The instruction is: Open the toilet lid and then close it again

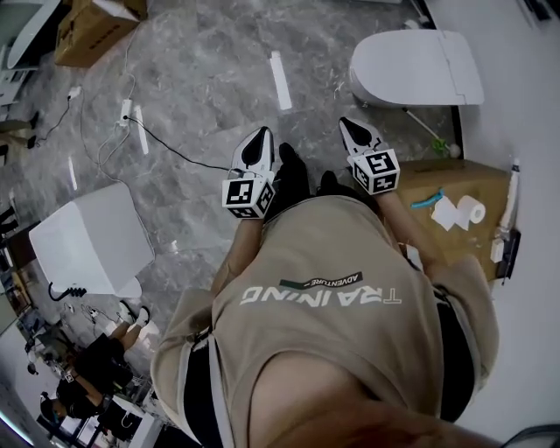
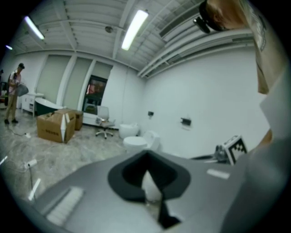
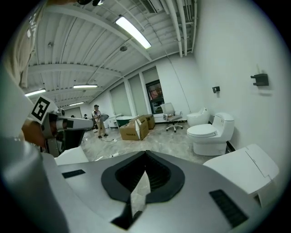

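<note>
Here the person stands on the grey marbled floor (image 1: pixel 210 79) with both tools drawn in close to the chest of a beige T-shirt (image 1: pixel 332 280), and neither touches anything. The left gripper (image 1: pixel 258 138) points forward with its marker cube (image 1: pixel 248 194) just against the shirt. Its own view shows the left gripper (image 2: pixel 150 182) with the two jaws pressed together along a thin seam and nothing between them. The right gripper (image 1: pixel 354 127) is held the same way, and in its own view the right gripper (image 3: pixel 141 184) also has its jaws drawn together and empty.

The toilet (image 1: pixel 416 68) sits ahead and to the right, well apart from both tools, against the white wall. Its lid (image 1: pixel 411 63) lies flat down, covering the bowl. The right gripper view shows that toilet (image 3: pixel 245 170) low at the right, lid down.

A wooden cabinet (image 1: pixel 455 210) stands just right of the person, with a toilet paper roll (image 1: pixel 471 210) on top. A second white toilet (image 1: pixel 87 241) stands at the left, and a cardboard box (image 1: pixel 92 26) lies far left
</note>
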Available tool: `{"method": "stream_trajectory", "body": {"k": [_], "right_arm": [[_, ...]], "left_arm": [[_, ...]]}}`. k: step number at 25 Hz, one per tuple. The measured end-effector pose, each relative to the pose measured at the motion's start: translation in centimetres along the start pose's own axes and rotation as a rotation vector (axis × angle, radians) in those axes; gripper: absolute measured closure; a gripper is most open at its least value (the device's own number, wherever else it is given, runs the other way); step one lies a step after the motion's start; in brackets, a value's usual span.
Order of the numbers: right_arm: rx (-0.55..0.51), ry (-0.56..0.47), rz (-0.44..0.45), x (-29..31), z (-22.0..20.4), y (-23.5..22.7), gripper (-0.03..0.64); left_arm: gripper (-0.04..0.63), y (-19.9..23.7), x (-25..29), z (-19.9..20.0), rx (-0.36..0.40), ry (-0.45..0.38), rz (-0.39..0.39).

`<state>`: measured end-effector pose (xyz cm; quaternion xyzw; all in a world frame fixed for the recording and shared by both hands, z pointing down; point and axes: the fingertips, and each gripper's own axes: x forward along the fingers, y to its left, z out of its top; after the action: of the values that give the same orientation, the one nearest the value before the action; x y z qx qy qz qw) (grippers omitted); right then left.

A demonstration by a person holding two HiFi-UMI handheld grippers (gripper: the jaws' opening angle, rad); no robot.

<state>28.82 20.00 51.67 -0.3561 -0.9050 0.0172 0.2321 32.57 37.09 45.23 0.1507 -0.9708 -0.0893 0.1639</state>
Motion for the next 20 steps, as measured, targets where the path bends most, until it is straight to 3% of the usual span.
{"method": "stream_trajectory", "body": {"k": [4,10,14,20], "right_arm": [[0.005,-0.019,-0.053,3.7,3.0,-0.5,0.607],[-0.021,-0.046,-0.086,8.9,7.1,0.7,0.607],[-0.048,-0.054,-0.101,12.2,9.3,1.0,0.607],[-0.043,0.003,-0.138,13.7,8.9,-2.0,0.607]], "left_arm": [[0.591,3.2,3.4,1.3,-0.032,-0.008,-0.042],[0.591,9.0,6.6,5.9,0.04,-0.071,-0.088],[0.591,13.0,8.9,6.7,0.048,-0.053,-0.1],[0.591,14.0,12.5,5.8,0.008,0.0,-0.117]]}}
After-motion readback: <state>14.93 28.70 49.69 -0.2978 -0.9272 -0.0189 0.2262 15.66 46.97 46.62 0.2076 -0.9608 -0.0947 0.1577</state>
